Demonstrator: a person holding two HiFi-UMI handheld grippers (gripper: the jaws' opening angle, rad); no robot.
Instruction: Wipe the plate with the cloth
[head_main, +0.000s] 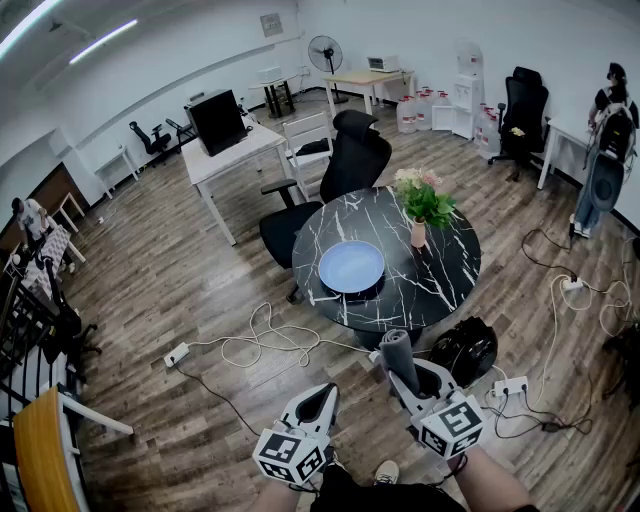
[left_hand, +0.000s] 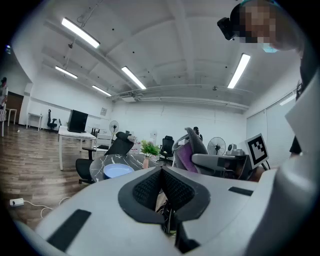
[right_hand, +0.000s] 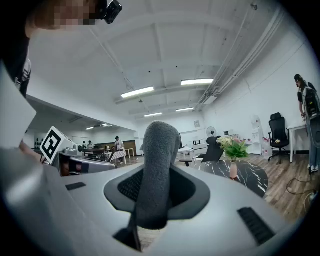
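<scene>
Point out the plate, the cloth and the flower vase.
plate (head_main: 351, 266), head view, centre of its blue face.
cloth (right_hand: 156, 172), right gripper view, middle of the grey roll.
vase (head_main: 418, 235), head view, its pink body.

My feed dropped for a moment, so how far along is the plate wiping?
Done: the cloth is picked up, rolled and clamped in the right gripper. In hand: the approach; both grippers are short of the table. The left gripper is shut and empty. Left: reaching the blue plate and wiping it; no contact yet.
</scene>
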